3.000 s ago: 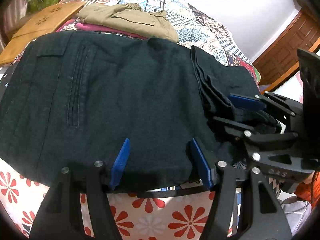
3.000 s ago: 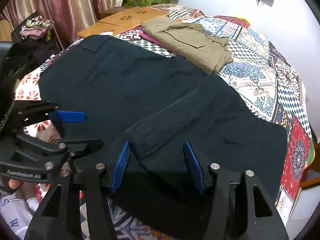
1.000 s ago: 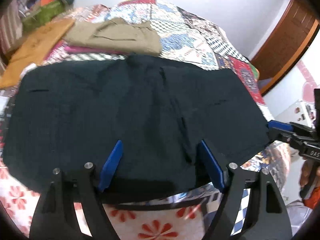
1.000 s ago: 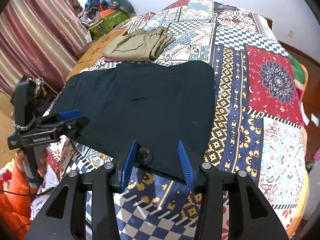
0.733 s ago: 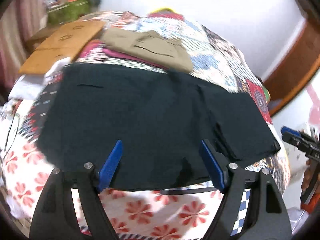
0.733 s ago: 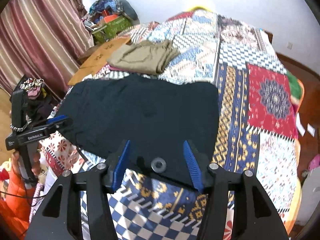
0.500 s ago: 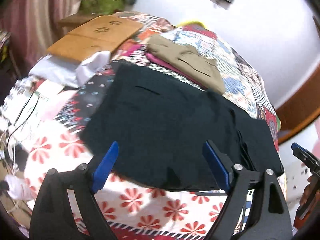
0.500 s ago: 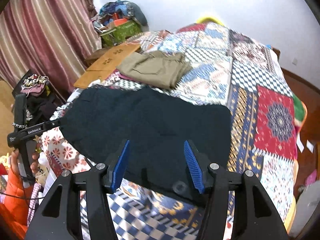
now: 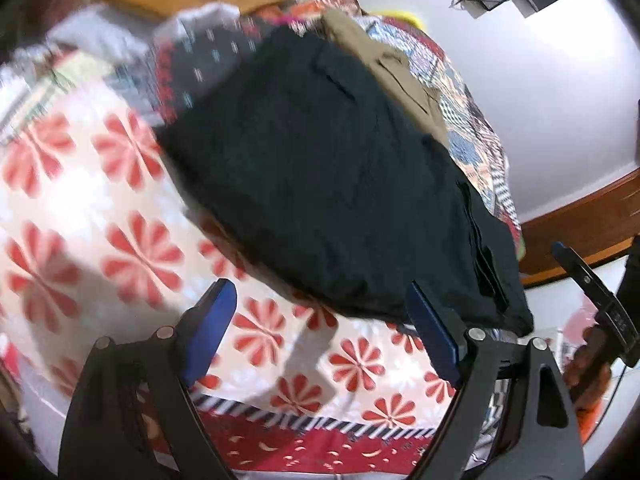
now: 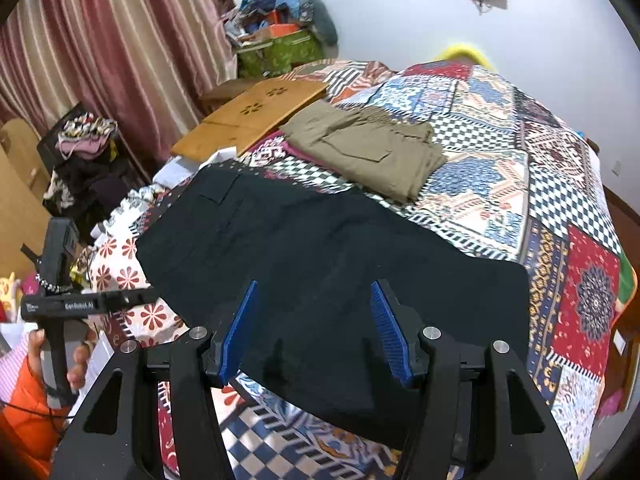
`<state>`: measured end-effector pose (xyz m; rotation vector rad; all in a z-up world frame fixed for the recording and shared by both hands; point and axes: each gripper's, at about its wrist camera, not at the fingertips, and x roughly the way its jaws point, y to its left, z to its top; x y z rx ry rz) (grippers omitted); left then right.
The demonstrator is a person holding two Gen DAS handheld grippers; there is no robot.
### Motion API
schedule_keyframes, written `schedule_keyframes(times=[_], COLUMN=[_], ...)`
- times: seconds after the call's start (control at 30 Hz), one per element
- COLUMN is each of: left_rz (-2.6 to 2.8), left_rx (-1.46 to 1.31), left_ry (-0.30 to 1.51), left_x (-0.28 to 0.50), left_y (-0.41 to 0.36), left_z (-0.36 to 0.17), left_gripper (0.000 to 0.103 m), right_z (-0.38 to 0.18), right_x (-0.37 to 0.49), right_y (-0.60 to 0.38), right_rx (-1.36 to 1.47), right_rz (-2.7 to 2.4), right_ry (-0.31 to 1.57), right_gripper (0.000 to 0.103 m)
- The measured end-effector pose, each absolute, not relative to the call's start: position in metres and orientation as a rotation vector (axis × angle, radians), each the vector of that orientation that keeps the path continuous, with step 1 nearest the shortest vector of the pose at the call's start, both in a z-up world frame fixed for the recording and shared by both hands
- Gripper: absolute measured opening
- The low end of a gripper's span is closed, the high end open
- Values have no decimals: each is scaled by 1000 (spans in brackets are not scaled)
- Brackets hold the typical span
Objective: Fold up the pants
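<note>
The black pants [image 10: 340,272] lie folded flat across the patchwork bed, and in the left wrist view the pants [image 9: 340,180] look tilted. My left gripper [image 9: 320,292] hangs open over the red-flower sheet [image 9: 120,248], just short of the pants' near edge, with nothing between its fingers. It also shows at the left as the left gripper [image 10: 100,304], held by a hand. My right gripper [image 10: 314,286] is open above the pants' near edge, its pads clear of the cloth. The right gripper [image 9: 580,276] appears at the right edge of the left wrist view.
Folded khaki pants [image 10: 368,148] lie on the bed beyond the black pair. A wooden board [image 10: 256,116] rests at the bed's far left corner. A green bag [image 10: 280,52] and striped curtains [image 10: 120,40] stand behind. The patchwork quilt [image 10: 560,220] stretches to the right.
Both grippers have pulled back from the pants. The left one swung left over the flower sheet and rolled, tilting its view. The right one rose and its jaws widened.
</note>
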<state>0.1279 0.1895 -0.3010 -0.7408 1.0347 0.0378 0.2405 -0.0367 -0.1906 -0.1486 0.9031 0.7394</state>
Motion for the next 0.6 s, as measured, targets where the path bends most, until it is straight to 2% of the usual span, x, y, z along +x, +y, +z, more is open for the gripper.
schedule_keyframes(times=[0.6], left_rz=[-33], left_rx=[-857], left_ry=[995], left_x=[175], left_y=[188], left_z=[-322], left_gripper=[84], right_z=[-232], right_x=[239], right_y=[-2], right_rx=[-295], right_rz=[732], right_ry=[972], right_gripper=[54])
